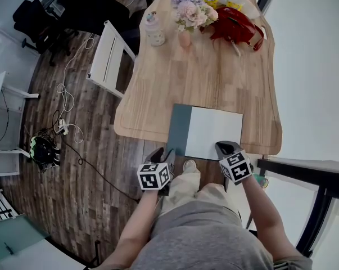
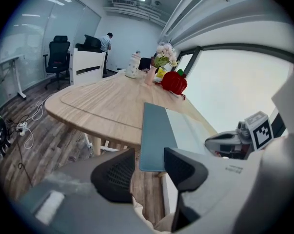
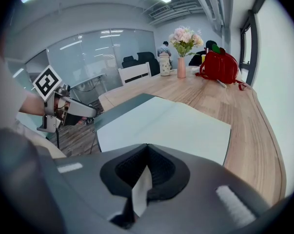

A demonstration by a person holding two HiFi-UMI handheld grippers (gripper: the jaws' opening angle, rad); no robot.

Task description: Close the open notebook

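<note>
While your right gripper pinches notebook page, left gripper gapes empty; hasty swing could tear sheet or drag notebook off worktop edge.

No words or numbers can be read here. The cube on the left gripper shows a square sign made of black and white blocks, not letters. The cube on the right gripper shows a sign of the same kind with a different pattern. A small line of gray print sits on the left gripper's body, but it is too tiny to read.
</note>
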